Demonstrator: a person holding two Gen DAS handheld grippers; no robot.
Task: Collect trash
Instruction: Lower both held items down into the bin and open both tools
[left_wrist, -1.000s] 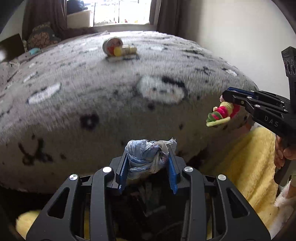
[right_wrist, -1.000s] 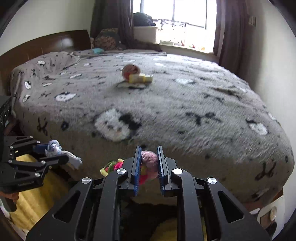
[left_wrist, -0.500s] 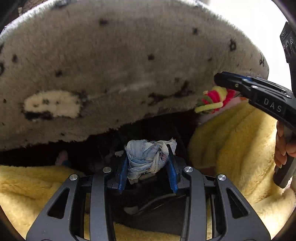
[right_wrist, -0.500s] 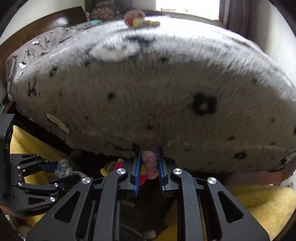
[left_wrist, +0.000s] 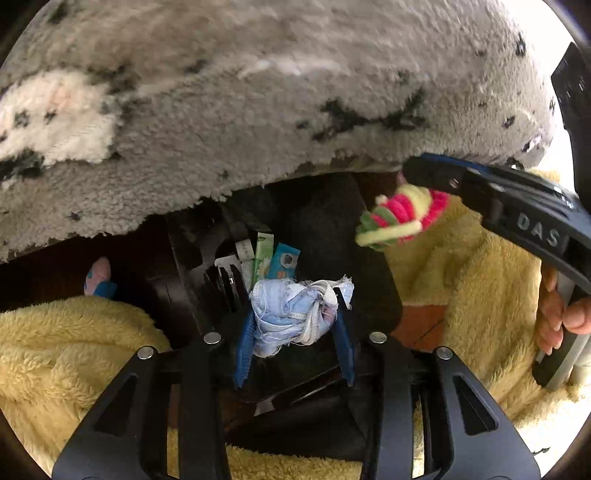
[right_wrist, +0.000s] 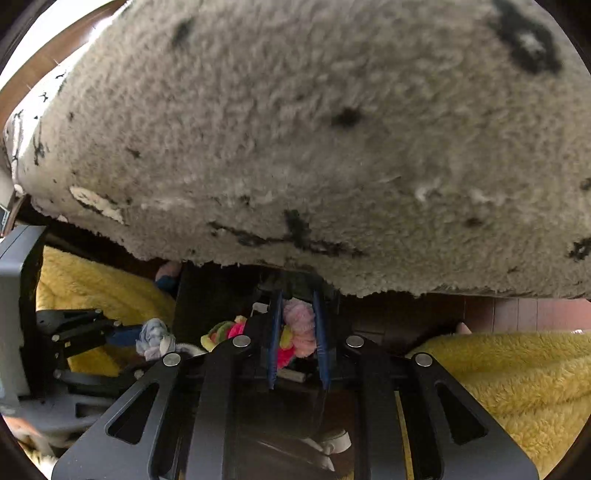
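With my left tongs (left_wrist: 295, 325) clamped on the rag (left_wrist: 299, 314) and right tongs (right_wrist: 297, 332) pinching the pompom (right_wrist: 301, 325), I should centre both over the bin (left_wrist: 332, 229) before releasing.

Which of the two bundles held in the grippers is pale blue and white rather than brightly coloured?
The knotted cloth wad in the left gripper. It is pale blue and white, while the fluffy bundle in the right gripper is pink, red, yellow and green.

A grey fleece bed cover (left_wrist: 258, 122) with black and white marks hangs overhead. Below its ragged edge, yellow fleece (right_wrist: 509, 373) lies left and right, with reddish floor tiles (right_wrist: 524, 310) just beneath the edge.
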